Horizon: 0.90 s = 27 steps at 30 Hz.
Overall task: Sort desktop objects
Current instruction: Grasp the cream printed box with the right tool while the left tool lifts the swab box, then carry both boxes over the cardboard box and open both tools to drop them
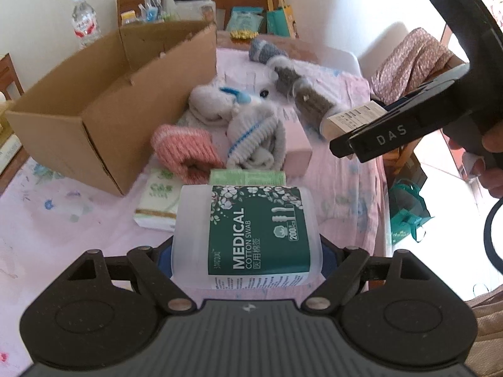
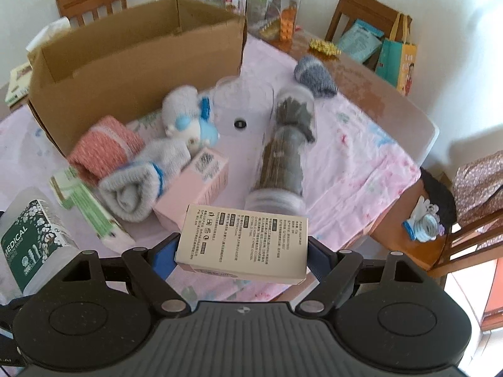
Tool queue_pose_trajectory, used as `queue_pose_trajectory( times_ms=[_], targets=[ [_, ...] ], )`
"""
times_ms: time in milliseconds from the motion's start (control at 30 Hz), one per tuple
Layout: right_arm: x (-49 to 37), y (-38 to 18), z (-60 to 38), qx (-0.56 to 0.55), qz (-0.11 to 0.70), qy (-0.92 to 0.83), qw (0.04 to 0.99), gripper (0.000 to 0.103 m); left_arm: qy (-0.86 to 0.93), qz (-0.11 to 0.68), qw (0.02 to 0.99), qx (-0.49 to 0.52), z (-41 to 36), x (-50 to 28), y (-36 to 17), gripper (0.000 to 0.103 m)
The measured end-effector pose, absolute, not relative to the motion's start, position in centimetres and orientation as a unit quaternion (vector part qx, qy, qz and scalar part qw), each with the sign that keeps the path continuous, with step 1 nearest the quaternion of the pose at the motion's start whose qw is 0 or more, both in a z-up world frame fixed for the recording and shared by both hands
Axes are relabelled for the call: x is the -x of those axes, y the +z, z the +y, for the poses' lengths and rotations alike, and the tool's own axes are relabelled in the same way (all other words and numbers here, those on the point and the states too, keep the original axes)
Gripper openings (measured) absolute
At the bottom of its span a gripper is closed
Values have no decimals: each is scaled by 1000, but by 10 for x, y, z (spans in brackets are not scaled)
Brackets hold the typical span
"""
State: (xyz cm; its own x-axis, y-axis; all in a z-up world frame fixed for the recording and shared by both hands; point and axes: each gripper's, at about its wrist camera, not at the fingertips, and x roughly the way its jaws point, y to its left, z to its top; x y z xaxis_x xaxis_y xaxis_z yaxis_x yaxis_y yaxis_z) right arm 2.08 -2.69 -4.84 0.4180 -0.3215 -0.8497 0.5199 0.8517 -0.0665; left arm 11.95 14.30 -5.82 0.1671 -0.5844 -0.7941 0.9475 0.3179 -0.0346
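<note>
Two hand-held grippers hover above a bench (image 2: pixel 361 169) covered in a pale pink floral cloth. The left gripper (image 1: pixel 246 245) has its jaws closed on a clear tub of medical cotton swabs (image 1: pixel 248 232) with a dark green label, lifted off the cloth. The right gripper (image 2: pixel 242 251) has its jaws closed on a small cream carton (image 2: pixel 243 243) printed with black text, also held in the air.

In the right wrist view, an open cardboard box (image 2: pixel 125 62) stands at 10 o'clock. In front of it lie a rolled coral knit sock (image 2: pixel 103 147), a grey sock roll with blue trim (image 2: pixel 138 185), a blue and white plush toy (image 2: pixel 191 125) and a pink carton (image 2: pixel 195 185), clustered and touching. A clear cylinder of dark contents (image 2: pixel 286 154) lies on its side near the centre. A blue-grey sock roll (image 2: pixel 314 77) sits at 1 o'clock. A green and white packet (image 2: pixel 91 210) lies at 8 o'clock.
</note>
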Motion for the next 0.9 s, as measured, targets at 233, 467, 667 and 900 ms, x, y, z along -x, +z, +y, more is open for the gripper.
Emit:
queue_pose_trajectory(
  times_ms=[233,467,667,900],
  targets=[
    [-28,-14,-26,-94,452,-238,855,86,-521,346,745,-234,142,-128,-28,83],
    [-58,8,-29,-71,432,-202,876,86,-501,330,767,-228,132,-148,-6,83],
    [-97,22,-40,-57,417,-164,892,86,-461,325,796,-220,118,-180,11,83],
    [-155,38,-56,-36,393,-121,911,86,-420,311,828,-206,100,-225,26,83]
  ],
)
